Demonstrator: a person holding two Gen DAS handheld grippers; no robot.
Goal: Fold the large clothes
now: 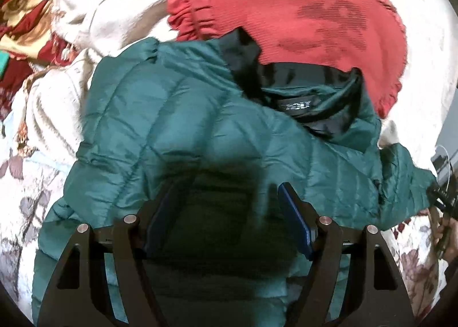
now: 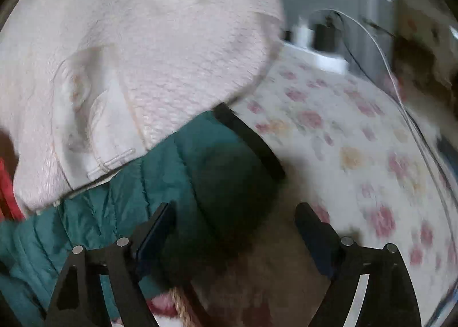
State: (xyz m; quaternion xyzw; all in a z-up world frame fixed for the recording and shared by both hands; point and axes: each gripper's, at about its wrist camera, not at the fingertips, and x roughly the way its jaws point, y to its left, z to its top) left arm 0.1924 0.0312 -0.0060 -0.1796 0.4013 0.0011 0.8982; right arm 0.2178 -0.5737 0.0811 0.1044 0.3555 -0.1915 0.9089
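Observation:
A teal puffer jacket (image 1: 177,115) lies spread on the bed, its black-lined collar (image 1: 297,89) with a label at the upper right. My left gripper (image 1: 229,198) hovers open over the jacket's body, casting a shadow on it. One sleeve runs out to the right edge, where a hand (image 1: 448,237) shows. In the right wrist view that teal sleeve (image 2: 200,161) ends in a black cuff (image 2: 252,141). My right gripper (image 2: 236,212) stands open just behind the sleeve's end, and its pads are clear of the fabric.
A red knit garment (image 1: 286,12) overlaps the collar. Cream clothes (image 1: 114,12) and red-gold fabric (image 1: 23,21) are piled at the left. A white textured cloth (image 2: 143,55) covers the sleeve's upper part. A power strip (image 2: 320,52) and white cable (image 2: 386,63) sit beyond the floral bedsheet (image 2: 357,141).

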